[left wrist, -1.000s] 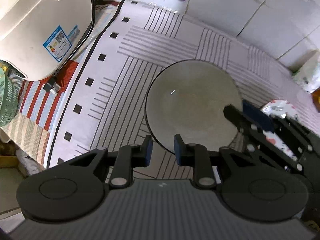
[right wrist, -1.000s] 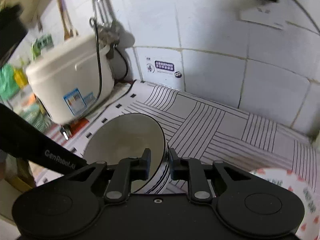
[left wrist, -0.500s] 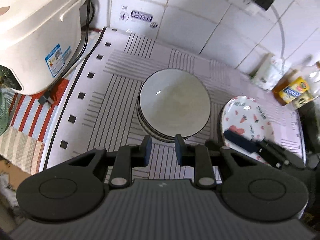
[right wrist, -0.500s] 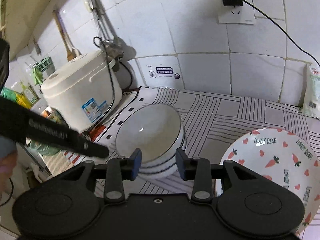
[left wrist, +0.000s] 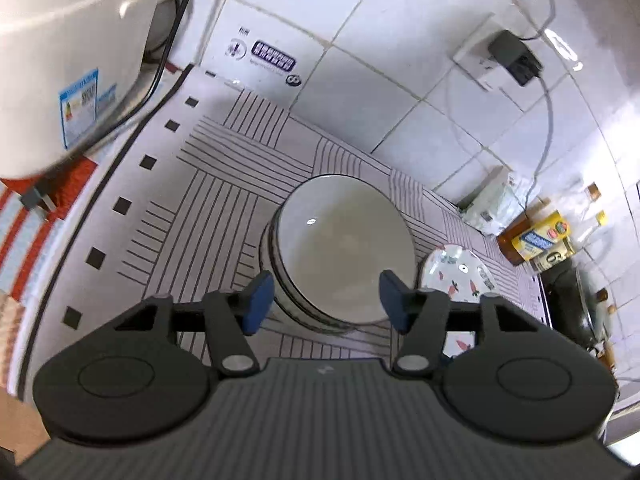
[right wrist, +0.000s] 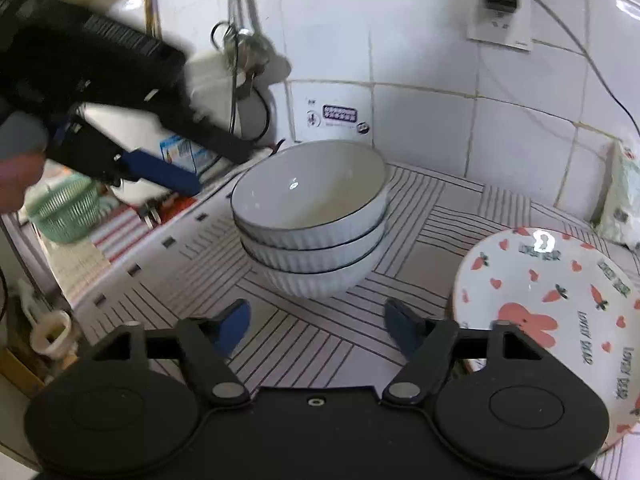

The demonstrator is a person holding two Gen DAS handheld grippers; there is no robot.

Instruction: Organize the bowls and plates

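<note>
Three nested bowls (right wrist: pixel 310 216) stand upright, mouths up, left of the carrot plate (right wrist: pixel 548 292); left gripper (left wrist: pixel 326 300) and right gripper (right wrist: pixel 316 322) both spread, empty

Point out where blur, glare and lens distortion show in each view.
Left wrist view: the rice cooker at upper left is smeared by motion, a small highlight glints inside the top bowl, and the wall tiles curve from the fisheye. Right wrist view: the left hand-held gripper is motion-blurred, glare whitens a spot on the carrot plate, while the bowl stack is sharp.
</note>
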